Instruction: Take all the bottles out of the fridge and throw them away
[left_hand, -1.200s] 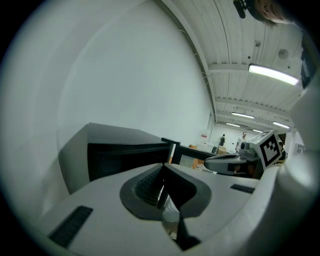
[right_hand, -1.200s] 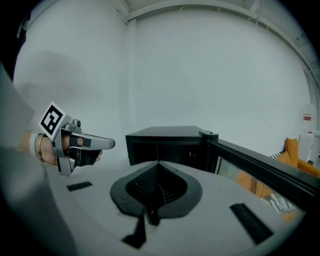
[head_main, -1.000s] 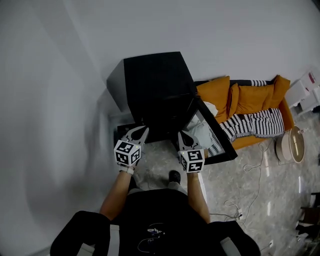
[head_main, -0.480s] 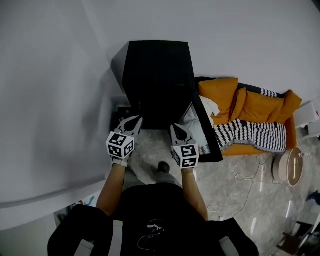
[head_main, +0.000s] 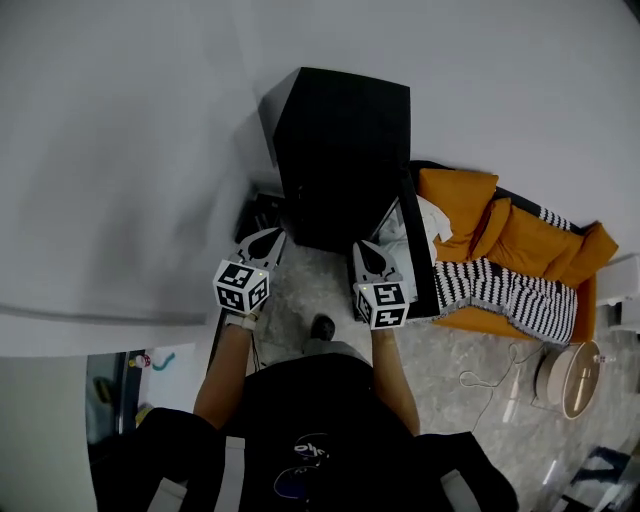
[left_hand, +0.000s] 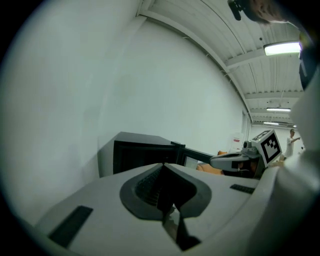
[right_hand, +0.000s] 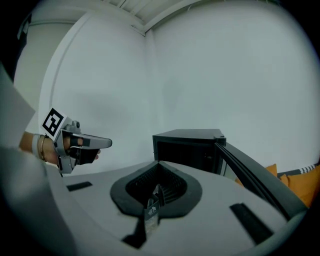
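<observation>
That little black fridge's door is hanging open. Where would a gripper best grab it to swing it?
Probably the door at its free upright edge, the end away from the fridge, approached from the right gripper's side. That edge looks thin enough to pinch and stands nearest that gripper, whose jaws are shut now.

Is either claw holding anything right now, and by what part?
Nothing is held: the left claw and the right claw both have their jaws together and empty, in front of the open black fridge.

Black shirt (head_main: 320, 420); grey left claw (head_main: 273, 235) and right claw (head_main: 366, 247) bear black-white cubes (head_main: 241, 287).
</observation>
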